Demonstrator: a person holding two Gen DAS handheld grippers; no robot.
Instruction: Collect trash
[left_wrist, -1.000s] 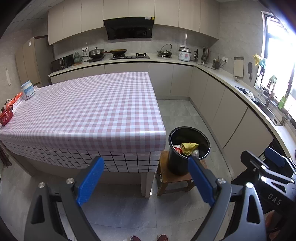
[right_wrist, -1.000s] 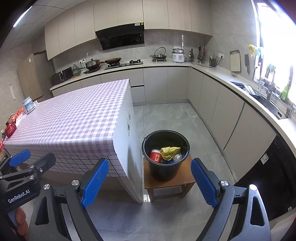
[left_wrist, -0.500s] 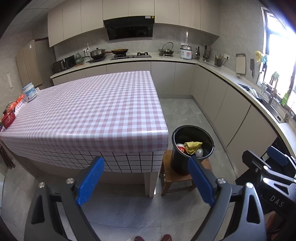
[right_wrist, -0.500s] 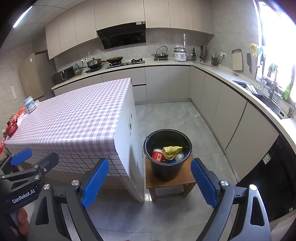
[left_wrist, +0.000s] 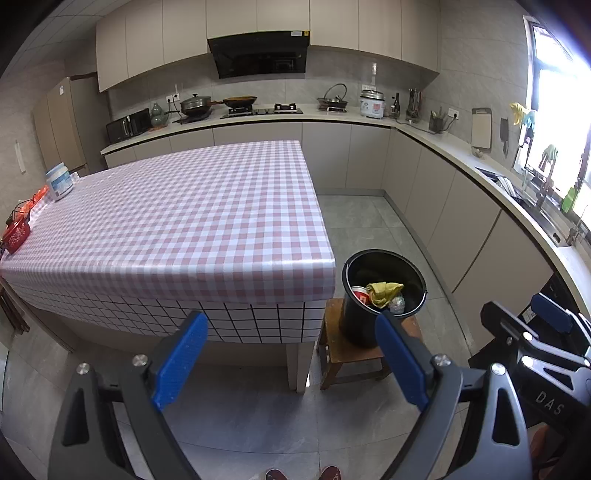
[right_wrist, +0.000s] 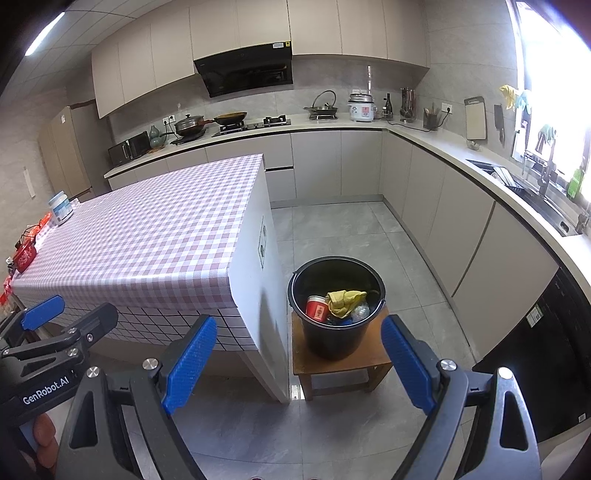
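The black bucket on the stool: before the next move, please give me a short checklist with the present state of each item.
1. Left gripper open with nothing between its fingers: ok.
2. Right gripper open with nothing between its fingers: ok.
3. Black bucket upright on the wooden stool: ok.
4. Trash inside the bucket: a red cup, a yellow wrapper and something clear lie in it: ok.
5. Checked tablecloth free of loose trash in the middle: ok; whether the white jar and red items at its far-left edge are trash: cannot tell.
6. Room left in the bucket: ok, contents sit well below the rim.
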